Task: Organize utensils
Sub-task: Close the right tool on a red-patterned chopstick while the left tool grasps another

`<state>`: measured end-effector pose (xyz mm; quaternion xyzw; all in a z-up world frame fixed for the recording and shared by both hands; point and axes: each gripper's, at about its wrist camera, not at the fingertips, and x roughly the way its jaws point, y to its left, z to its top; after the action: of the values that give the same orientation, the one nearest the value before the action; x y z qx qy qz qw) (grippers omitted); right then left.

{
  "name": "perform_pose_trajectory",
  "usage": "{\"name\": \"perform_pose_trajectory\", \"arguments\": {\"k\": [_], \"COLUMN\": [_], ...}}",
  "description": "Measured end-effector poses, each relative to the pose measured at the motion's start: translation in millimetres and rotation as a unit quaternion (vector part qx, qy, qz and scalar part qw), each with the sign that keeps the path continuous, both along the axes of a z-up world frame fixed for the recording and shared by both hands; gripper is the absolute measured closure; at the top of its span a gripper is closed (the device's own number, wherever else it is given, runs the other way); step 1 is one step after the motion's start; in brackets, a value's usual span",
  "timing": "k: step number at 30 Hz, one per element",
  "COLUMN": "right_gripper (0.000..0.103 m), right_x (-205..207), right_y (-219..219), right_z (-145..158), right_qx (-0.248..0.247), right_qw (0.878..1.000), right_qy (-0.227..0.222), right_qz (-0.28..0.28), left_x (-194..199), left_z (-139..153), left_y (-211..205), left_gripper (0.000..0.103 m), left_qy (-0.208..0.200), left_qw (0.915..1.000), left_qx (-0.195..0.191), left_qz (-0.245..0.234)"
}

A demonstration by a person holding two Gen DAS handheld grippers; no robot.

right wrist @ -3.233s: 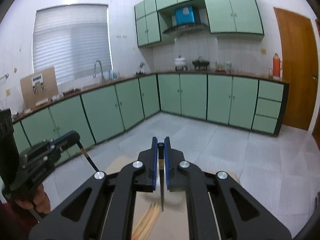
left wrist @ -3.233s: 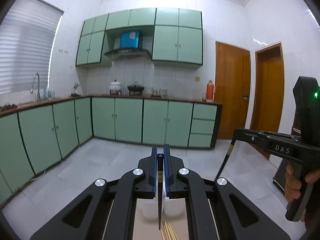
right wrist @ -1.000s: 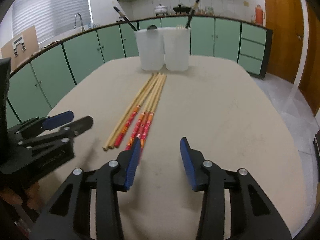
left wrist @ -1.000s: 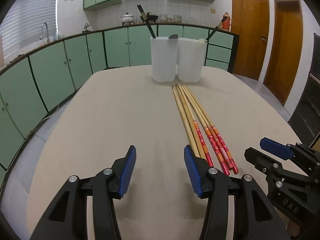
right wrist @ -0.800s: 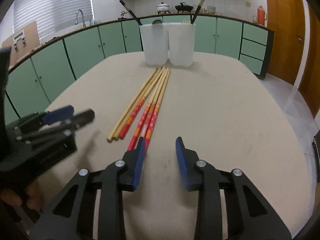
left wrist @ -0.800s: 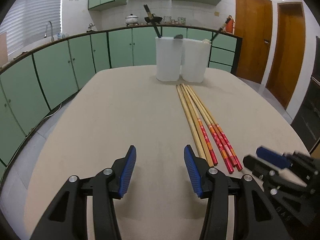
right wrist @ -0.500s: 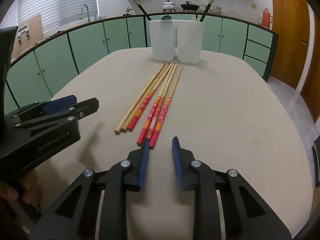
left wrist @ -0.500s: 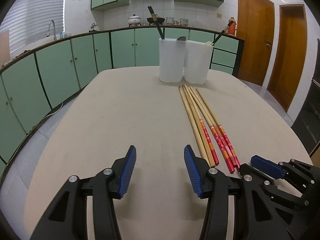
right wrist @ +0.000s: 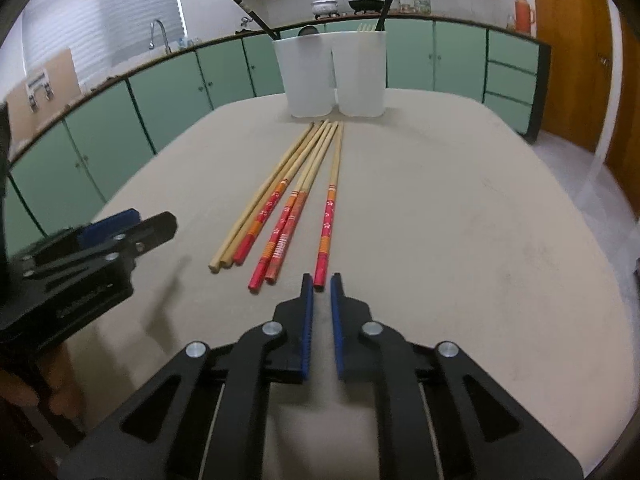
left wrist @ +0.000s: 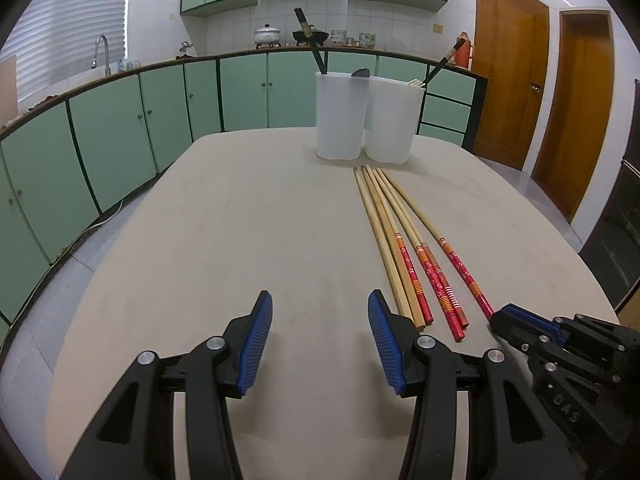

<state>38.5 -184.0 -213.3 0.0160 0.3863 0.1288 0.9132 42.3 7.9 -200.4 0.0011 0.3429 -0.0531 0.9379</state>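
Right wrist view has my right claw [right wrist: 319, 292] low over the worktop [right wrist: 460, 220], its jaws closing to a narrow slot with the red end of the lone chopstick [right wrist: 328, 220] just at their tips; I cannot tell whether the pads actually press it yet, and it looks more in front of them than between them. My left claw [left wrist: 316, 340] hangs released, jaws apart over bare worktop, with nothing in it, just left of the chopstick bundle [left wrist: 404, 248]. My judgement of the risk: if the jaws meet ahead of the stick's end they pinch air, or nip only the tip, and the stick swings or rolls toward the bundle beside it. A thin round stick on a smooth top will skid easily. The chopsticks lie flat, pale bamboo along most of their length with red and orange patterned ends pointing at me, their far tips converging just in front of the two white holders [right wrist: 332, 76]. The lone one sits slightly apart, right of the bundle. Both holders already carry dark utensils and stand touching, well beyond the sticks' near ends.
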Motion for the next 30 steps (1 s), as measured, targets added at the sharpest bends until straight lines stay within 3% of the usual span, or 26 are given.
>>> {"name": "perform_pose_trajectory", "arguments": {"k": [4,23,30], "right_gripper": [0.092,0.094,0.098], "right_x": [-3.2,6.4,6.2], "right_y": [-1.8,8.8,-4.0], "right_z": [-0.3,-2.8,1.2], "right_qx": [0.014,-0.016,-0.010], "right_qw": [1.000,1.000,1.000], "right_qy": [0.001,-0.003,-0.009], "right_qz": [0.011,0.005,-0.025], "left_x": [-0.1,-0.1,-0.9], "left_z": [-0.2,-2.8,-2.8], "left_y": [-0.9,-13.7,-18.5], "left_gripper": [0.054,0.054,0.054], "left_qy": [0.000,0.004,0.010], "left_qw": [1.0000,0.9998,0.9995], "left_qx": [0.000,0.001,0.000], "left_qz": [0.000,-0.020,-0.030]}}
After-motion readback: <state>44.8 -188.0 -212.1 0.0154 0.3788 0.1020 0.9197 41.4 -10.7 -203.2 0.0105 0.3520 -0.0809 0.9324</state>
